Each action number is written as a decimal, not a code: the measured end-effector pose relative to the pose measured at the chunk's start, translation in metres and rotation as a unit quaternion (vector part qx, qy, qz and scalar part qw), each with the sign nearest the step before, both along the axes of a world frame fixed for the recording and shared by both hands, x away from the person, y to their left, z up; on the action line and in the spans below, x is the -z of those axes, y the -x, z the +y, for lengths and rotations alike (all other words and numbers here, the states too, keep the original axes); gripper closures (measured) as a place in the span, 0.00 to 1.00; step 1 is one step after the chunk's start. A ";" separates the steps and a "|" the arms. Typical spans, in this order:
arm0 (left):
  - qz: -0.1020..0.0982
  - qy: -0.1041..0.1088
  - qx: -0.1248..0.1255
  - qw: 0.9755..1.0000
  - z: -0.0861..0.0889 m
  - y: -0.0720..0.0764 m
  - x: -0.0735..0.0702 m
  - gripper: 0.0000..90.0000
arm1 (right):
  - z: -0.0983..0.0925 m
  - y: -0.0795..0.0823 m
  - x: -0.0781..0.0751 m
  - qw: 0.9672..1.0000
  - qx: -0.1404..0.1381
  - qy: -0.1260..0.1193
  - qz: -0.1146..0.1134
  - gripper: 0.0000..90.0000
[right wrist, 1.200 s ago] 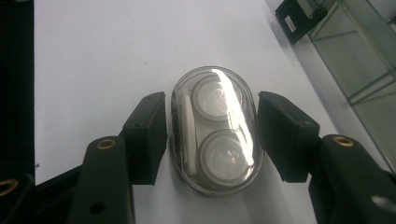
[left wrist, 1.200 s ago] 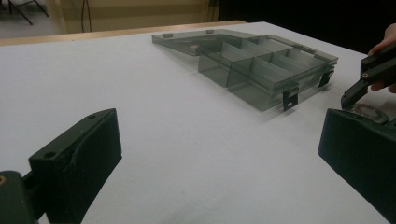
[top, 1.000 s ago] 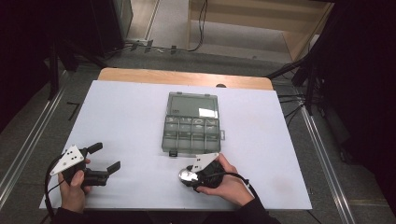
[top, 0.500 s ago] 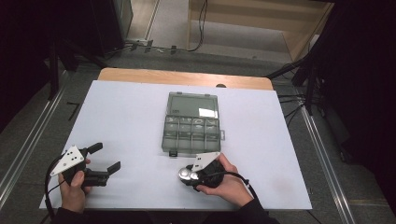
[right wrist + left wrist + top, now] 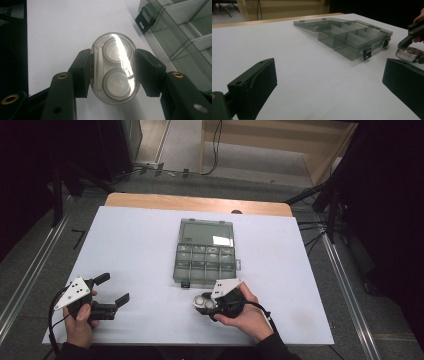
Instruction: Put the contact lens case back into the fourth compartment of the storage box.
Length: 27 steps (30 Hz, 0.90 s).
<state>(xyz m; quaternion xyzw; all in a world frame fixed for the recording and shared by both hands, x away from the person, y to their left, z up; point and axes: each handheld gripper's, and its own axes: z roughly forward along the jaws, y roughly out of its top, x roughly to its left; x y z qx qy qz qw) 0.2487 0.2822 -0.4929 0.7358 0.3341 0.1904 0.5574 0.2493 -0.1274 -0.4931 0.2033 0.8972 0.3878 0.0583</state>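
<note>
1. The right tongs [image 5: 113,75] are clenched on a clear oval case [image 5: 113,72]; each jaw presses a long side of it.
2. In the high view the right tongs [image 5: 202,302] sit low over the table [image 5: 140,250], near its front edge, and point toward the person's left.
3. The case [image 5: 201,302] is held just in front of the open box [image 5: 205,255], near the box's front latch and apart from it.
4. The case's long axis runs in line with the tongs, straight out from the hand; one rounded end points away from the hand, the other back toward it.
5. Two round white discs lie inside the case, one behind the other along that axis.
6. The left tongs [image 5: 111,290] are released, jaws wide apart with nothing between them, over bare table at the front left.
7. From the left gripper view the case [image 5: 409,53] shows at the right, beside the box [image 5: 354,37], whose lid lies flat behind its compartments.
</note>
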 end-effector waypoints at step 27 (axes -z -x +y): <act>-0.003 -0.001 0.003 1.000 -0.002 -0.001 0.001 0.00 | -0.016 -0.005 -0.018 0.999 0.026 -0.033 0.003 0.52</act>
